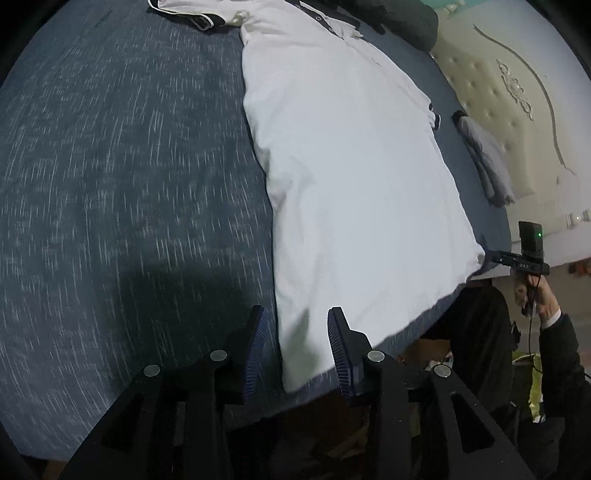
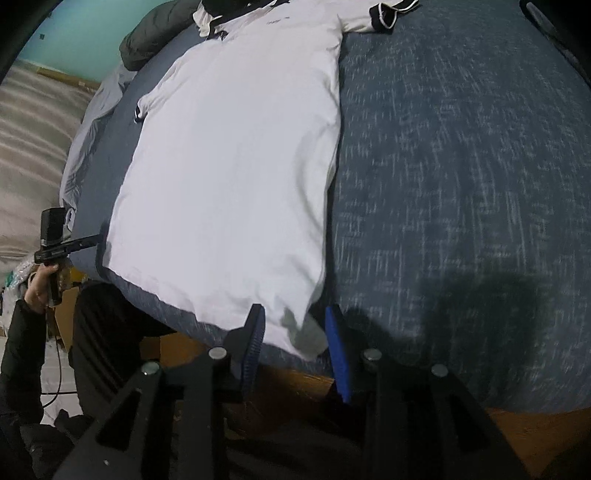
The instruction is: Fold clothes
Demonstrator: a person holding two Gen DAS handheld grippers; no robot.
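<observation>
One white polo shirt (image 1: 351, 184) lies spread face up on the bed (image 1: 129, 203), its hem along the bed's near edge and its dark-trimmed collar toward the far edge. Both short sleeves lie out to the sides, so the shirt is flat and not yet folded in any visible way.

At the hem's left corner the left claw (image 1: 295, 343) is released, its two blue-padded fingers standing apart on either side of the corner cloth with nothing pinched between them. At the hem's right corner the right claw (image 2: 295, 332) is likewise spread, straddling that corner without gripping it. In the left wrist view the right claw appears at the right edge, held in a person's hand (image 1: 535, 295) in a dark sleeve; the right wrist view shows the mirror of this.

The main risk is a poor bite. The corners sit right at the bed's near edge, so a claw closing too shallow could catch only the top layer, or slip off, and the shirt's front and back would separate when lifted. If one claw grips and the other misses, the hem would drag askew and the fold would come out crooked. The soft, patterned cover could also be pinched along with the cloth.

Counted: one shirt, two claws, one bed. A grey garment (image 1: 487, 162) and a dark bundle (image 1: 406, 22) lie at the bed's far right.
</observation>
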